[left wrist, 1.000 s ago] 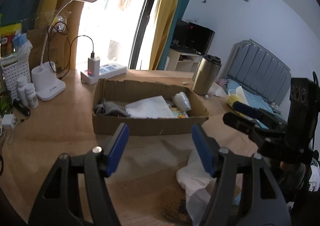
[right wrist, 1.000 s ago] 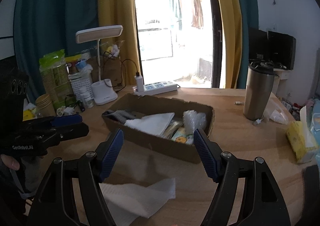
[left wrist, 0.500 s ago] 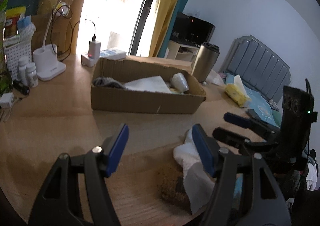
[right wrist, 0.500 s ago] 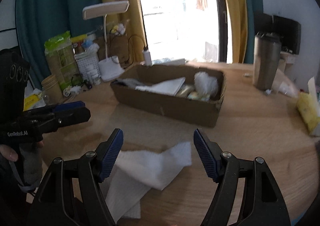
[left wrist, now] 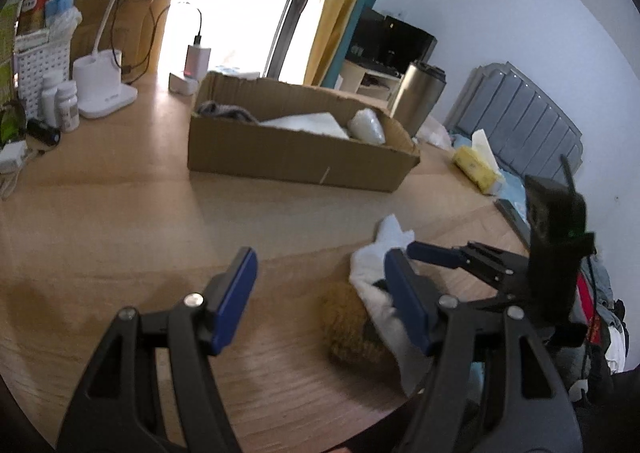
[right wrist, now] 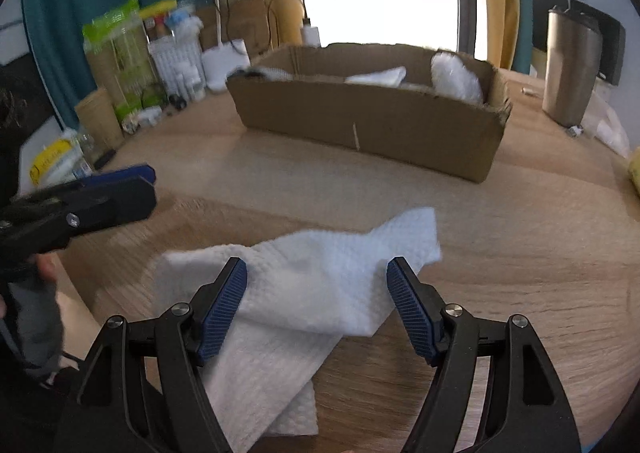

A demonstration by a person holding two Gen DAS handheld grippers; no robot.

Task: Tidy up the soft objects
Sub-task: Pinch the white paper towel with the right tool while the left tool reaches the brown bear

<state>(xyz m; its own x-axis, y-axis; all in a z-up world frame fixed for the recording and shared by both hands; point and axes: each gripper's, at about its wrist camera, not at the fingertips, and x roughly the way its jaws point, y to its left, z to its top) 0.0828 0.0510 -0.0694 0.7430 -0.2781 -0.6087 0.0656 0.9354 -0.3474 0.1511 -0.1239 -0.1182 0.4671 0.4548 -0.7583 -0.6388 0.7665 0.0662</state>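
Observation:
A white paper towel (right wrist: 340, 249) lies crumpled on the wooden table (right wrist: 520, 253), near its front edge. My right gripper (right wrist: 316, 277) is open, its blue pads low on either side of the towel without pressing it. In the left wrist view the towel (left wrist: 368, 273) partly covers a brown fuzzy thing (left wrist: 344, 329). My left gripper (left wrist: 320, 281) is open above bare wood just left of them, nothing between its pads. Behind stands a cardboard box (left wrist: 296, 161) holding a grey cloth (left wrist: 224, 111), a white sheet (left wrist: 308, 123) and a white bundle (left wrist: 366, 127).
A lamp base (left wrist: 104, 93), pill bottles (left wrist: 66, 105) and a power strip (left wrist: 184, 81) crowd the back left. A steel tumbler (left wrist: 416, 97) and a yellow tissue pack (left wrist: 476, 165) sit right of the box. Snack packs (right wrist: 116, 53) line the left side.
Both grippers have sunk toward the table and tilted down. The towel has come between the right gripper's pads, and the brown thing has come closer in the left view. Both jaws kept their width.

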